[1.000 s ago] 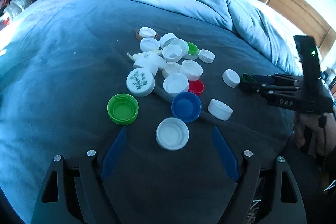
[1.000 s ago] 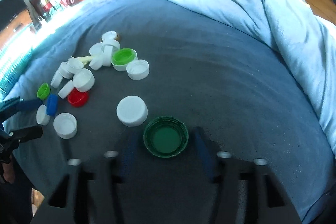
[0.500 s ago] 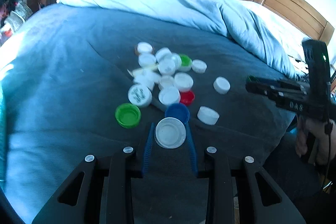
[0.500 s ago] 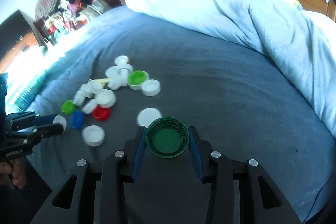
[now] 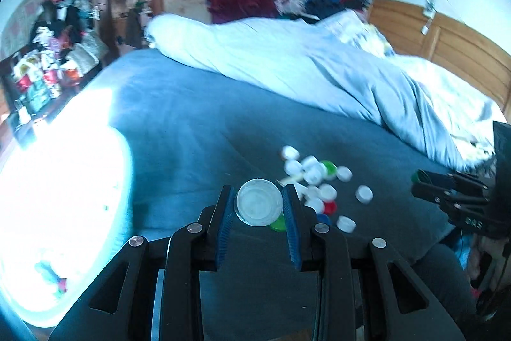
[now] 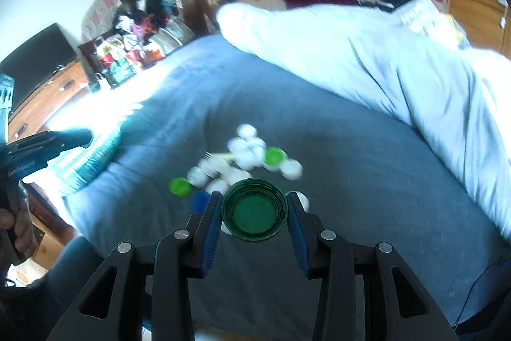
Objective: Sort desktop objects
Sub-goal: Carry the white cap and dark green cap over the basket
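A: Where are the caps now?

B: Two are off the bed. The white cap (image 5: 259,206) sits open side up, pinched between the blue pads of the left gripper (image 5: 258,208). A second ago it lay on the dark blanket (image 5: 198,130) with those jaws wide on either side of it; they have since clamped tight and the cap has come up with them.

A: And the other hand?

B: The right gripper (image 6: 254,211) is clamped on the dark green cap (image 6: 254,211), hollow facing the camera. It too has risen, from resting on the cloth a second ago to hanging clear above it.

A: What's left below?

B: The pile of caps (image 5: 314,181) lies on the blanket, mostly white, with a bright green cap (image 6: 179,186), a blue cap (image 6: 200,202) and a red cap (image 5: 330,207) among them. The right view is smeared by motion, so I can't count them. Beyond the pile, the pale duvet (image 5: 287,66) is heaped along the far side.

A: So what does it mean for sorting?

B: I'd judge both picks have succeeded and the carry has begun, one cap per hand. No bin or sorted group shows in either view, so where each goes I cannot tell. Most of the pile is still to do.
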`<state>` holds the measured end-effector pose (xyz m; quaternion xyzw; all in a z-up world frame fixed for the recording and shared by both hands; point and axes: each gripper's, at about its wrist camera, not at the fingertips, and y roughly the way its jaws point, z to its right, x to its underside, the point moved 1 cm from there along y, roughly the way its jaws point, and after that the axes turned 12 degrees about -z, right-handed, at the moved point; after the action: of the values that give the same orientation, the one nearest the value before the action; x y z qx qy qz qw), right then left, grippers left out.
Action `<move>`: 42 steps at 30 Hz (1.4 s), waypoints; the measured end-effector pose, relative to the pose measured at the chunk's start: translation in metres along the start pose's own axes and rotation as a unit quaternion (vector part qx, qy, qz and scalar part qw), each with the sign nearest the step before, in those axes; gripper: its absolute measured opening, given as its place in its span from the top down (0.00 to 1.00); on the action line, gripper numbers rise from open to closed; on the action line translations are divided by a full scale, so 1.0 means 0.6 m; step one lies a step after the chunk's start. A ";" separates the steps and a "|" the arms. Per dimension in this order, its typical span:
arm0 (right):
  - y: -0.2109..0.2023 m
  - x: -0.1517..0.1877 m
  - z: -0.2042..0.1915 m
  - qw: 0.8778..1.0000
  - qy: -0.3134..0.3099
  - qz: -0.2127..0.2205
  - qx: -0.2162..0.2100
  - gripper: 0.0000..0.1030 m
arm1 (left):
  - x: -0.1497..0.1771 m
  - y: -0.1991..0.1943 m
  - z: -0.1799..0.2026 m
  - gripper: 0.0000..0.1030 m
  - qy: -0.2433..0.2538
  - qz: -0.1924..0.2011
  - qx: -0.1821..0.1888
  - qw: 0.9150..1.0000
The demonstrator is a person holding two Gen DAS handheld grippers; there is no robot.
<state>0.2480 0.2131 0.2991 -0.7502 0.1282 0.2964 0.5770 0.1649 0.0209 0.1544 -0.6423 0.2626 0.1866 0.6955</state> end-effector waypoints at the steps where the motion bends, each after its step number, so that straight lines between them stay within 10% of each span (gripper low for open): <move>1: -0.008 -0.007 -0.014 1.000 -0.008 0.006 -0.001 0.58 | 0.000 -0.009 -0.009 0.74 -0.005 0.004 -0.006 1.000; 42: 0.044 -0.203 -0.387 0.982 -0.155 0.012 -0.106 0.58 | 0.031 -0.042 -0.264 0.74 -0.124 -0.027 -0.068 0.990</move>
<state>0.2064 -0.0318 0.3872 -0.7507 0.0142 0.4277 0.5032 0.1746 -0.1403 0.1573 -0.6666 0.1442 0.2632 0.6823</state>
